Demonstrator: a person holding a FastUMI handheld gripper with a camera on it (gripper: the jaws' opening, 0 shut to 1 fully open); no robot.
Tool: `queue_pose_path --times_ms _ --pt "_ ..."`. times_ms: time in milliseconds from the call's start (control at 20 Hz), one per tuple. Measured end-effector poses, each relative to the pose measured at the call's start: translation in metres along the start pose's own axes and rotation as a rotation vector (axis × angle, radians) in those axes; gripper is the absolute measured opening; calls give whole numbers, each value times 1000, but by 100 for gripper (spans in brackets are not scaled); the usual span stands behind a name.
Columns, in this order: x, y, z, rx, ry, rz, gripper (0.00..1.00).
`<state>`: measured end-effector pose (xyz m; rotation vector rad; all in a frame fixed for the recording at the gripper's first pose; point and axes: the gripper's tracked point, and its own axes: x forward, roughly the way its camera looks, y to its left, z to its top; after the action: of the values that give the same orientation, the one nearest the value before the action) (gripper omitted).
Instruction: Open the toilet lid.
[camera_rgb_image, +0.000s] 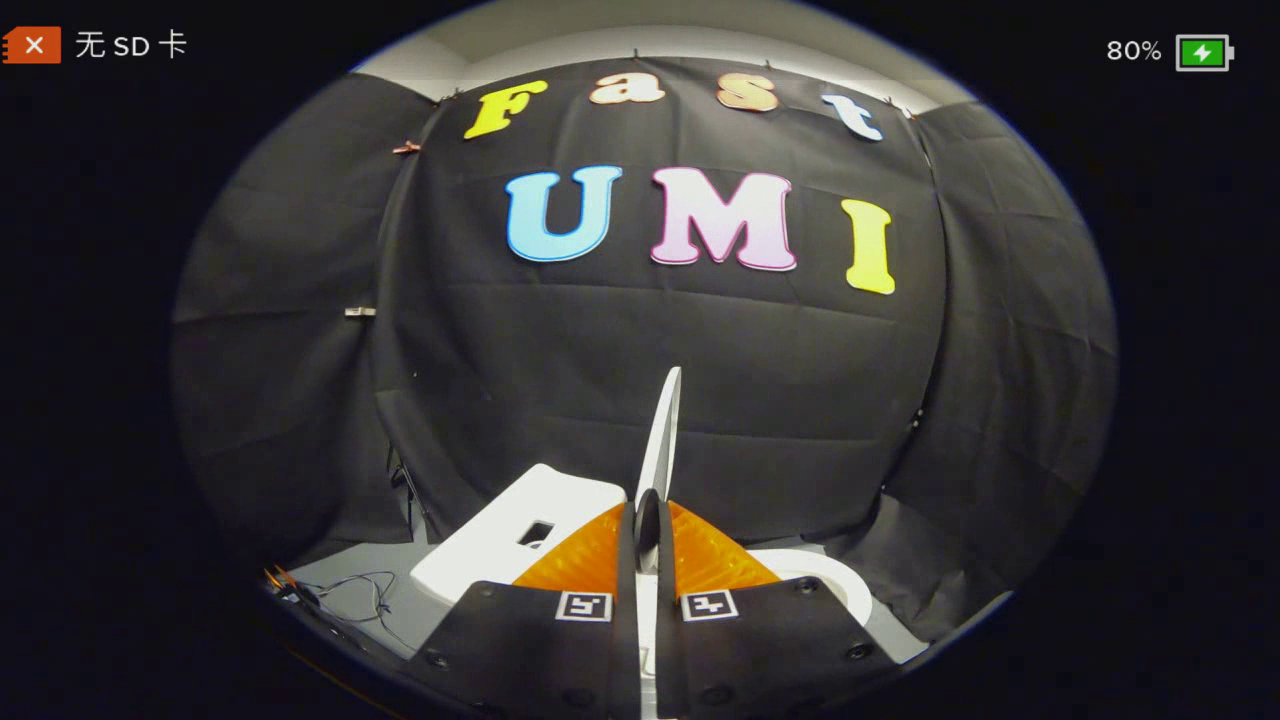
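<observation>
Gripper (647, 520): jaws nearly closed, both fingers pressing on the lower edge of the toilet lid (662, 440), which they hold clamped. The lid stands edge-on and close to upright, rising from between the fingers toward 12 o'clock. White cistern (510, 530) lies just beyond the fingers at 10 o'clock; toilet seat (830, 580) curves at 3 o'clock. Loose cables (350, 590) on the floor at 9 o'clock.

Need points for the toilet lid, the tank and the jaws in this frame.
toilet lid (664, 430): gripper view, on its thin raised edge, standing up between the fingers.
tank (500, 535): gripper view, on its white top face, left of the lid.
gripper (648, 520): gripper view, midway between the fingertips; jaws closed on the lid.
</observation>
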<state>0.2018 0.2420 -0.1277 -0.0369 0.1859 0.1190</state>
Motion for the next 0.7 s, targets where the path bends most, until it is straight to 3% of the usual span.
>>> queue_pose_path --times_ms 700 --pt "14 104 -14 -129 2 93 11"
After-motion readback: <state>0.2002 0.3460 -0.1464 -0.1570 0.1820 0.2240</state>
